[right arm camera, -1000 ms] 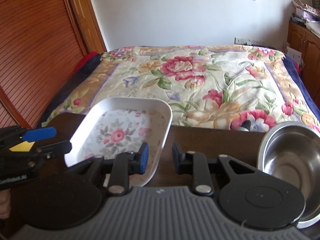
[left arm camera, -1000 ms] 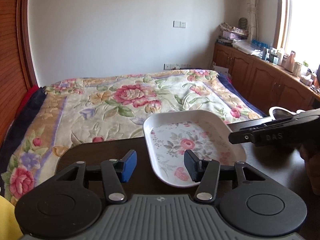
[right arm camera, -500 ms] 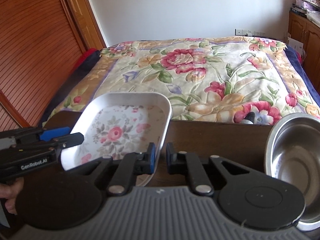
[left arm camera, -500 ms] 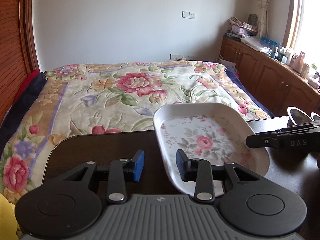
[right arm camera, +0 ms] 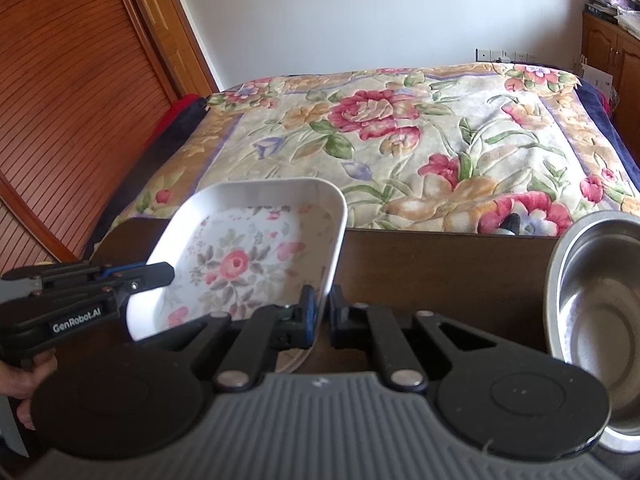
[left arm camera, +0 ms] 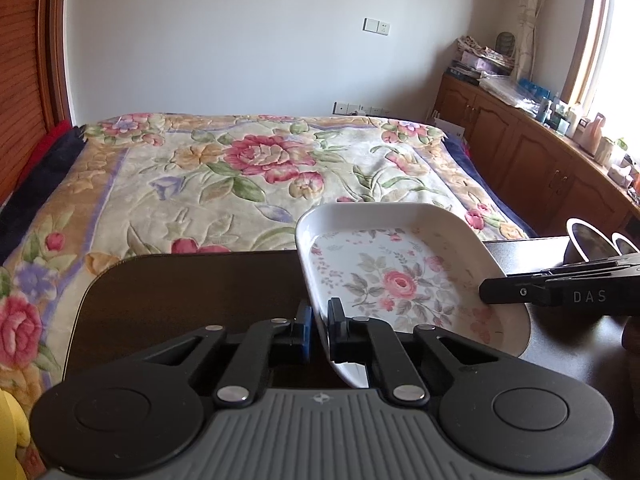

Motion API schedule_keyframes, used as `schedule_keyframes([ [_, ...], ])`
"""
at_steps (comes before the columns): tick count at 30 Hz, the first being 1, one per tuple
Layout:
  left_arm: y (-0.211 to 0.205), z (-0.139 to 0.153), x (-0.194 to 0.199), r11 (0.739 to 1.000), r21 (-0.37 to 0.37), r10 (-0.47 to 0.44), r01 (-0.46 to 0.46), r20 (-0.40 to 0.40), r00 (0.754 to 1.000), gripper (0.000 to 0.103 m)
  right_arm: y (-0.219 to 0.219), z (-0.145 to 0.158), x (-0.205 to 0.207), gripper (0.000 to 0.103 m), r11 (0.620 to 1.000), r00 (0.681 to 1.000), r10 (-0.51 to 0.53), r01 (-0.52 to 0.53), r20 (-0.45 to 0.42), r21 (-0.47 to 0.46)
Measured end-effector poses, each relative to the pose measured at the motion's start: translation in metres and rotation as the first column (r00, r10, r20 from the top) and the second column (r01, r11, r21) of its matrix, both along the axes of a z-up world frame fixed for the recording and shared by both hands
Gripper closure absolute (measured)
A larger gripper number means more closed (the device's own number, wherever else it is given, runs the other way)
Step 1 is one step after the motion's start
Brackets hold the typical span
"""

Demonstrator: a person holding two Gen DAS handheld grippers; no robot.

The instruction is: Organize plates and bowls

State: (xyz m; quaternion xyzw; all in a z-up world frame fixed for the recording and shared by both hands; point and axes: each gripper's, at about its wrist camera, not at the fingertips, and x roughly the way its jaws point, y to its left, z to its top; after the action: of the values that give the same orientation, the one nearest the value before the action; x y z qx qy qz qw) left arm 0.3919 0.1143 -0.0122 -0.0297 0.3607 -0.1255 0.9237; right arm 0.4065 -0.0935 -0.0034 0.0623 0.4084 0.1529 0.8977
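A white rectangular plate [left arm camera: 400, 280] with a rose print sits over the dark table [left arm camera: 180, 300]. My left gripper [left arm camera: 319, 316] is shut on its left rim. My right gripper [right arm camera: 323, 308] is shut on the opposite rim of the plate [right arm camera: 240, 260]. Each gripper also shows from the side in the other view: the right gripper [left arm camera: 486, 292] at the plate's right edge, the left gripper [right arm camera: 168, 272] at its left edge. A steel bowl [right arm camera: 600, 320] stands on the table to the right of my right gripper.
A bed with a floral blanket [left arm camera: 260, 168] runs right behind the table's far edge. Wooden cabinets [left arm camera: 540, 160] with clutter line the right wall. A ribbed wooden door [right arm camera: 80, 100] is on the left. A hand [right arm camera: 24, 376] holds the left gripper's handle.
Both grippers went from open beside the plate to shut on its two opposite rims. The views have shifted slightly as they moved in.
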Motion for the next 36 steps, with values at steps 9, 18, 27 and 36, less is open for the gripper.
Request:
schedule_keyframes([
  [9, 0.005, 0.015, -0.02, 1.0, -0.02, 0.015, -0.015, 0.011, 1.0, 0.095, -0.003, 0.007, -0.014, 0.095, 0.999, 1.0, 0.02, -0.02, 0.009, 0.038],
  [18, 0.0, 0.037, -0.053, 1.0, 0.0, 0.022, -0.022, 0.048, 0.999, 0.094, -0.006, 0.023, -0.042, 0.095, 0.997, 0.998, 0.053, -0.055, 0.044, 0.054],
  [27, -0.005, 0.051, -0.093, 1.0, 0.005, 0.029, -0.03, 0.077, 0.997, 0.094, -0.012, 0.037, -0.075, 0.095, 0.994, 0.993, 0.088, -0.093, 0.078, 0.062],
  [36, -0.014, 0.057, -0.131, 1.0, 0.007, 0.027, -0.028, 0.092, 0.995, 0.094, -0.023, 0.041, -0.104, 0.095, 0.99, 0.99, 0.115, -0.121, 0.087, 0.073],
])
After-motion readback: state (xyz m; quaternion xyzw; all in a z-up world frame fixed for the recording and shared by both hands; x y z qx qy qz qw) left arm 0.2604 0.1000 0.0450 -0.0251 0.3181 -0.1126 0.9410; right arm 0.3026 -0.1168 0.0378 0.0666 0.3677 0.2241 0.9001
